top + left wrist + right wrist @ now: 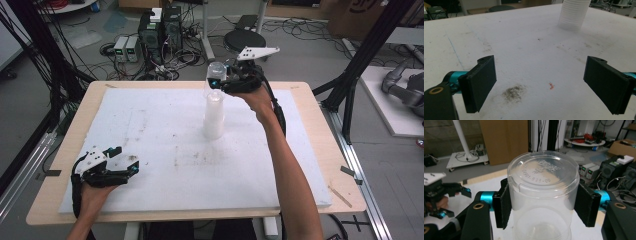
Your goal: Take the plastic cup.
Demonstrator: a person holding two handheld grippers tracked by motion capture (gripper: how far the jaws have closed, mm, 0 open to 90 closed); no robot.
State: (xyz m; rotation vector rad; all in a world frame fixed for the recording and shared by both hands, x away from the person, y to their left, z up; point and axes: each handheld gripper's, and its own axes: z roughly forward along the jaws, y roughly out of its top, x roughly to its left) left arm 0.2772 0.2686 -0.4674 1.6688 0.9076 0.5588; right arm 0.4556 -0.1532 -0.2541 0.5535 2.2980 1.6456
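Currently the right gripper is reaching over the far edge of the table, a little right of its middle, and is pinching a clear plastic cup held upside down. Seen from the right gripper view, the cup is sitting squarely between the two black pads, each pressing flat against its side wall just below the closed base. The base is facing upward and is showing moulded lettering and a faint raised ring; the wall is cloudy and translucent, lightly ribbed lower down.

Directly beneath the held cup, a stack of white cups is standing upside down on the white mat that covers most of the table. Whether the held cup is free of the stack or touching its top, I cannot tell. From the left gripper view the stack is showing as a column of fine, tightly nested rims.

The left gripper is resting low near the front left corner of the table, well apart from the stack, with the person's hand wrapped around its body. Its jaws are standing wide apart with nothing between them; the left gripper view is showing bare mat there, marked by a dark smudge and a small red fleck.
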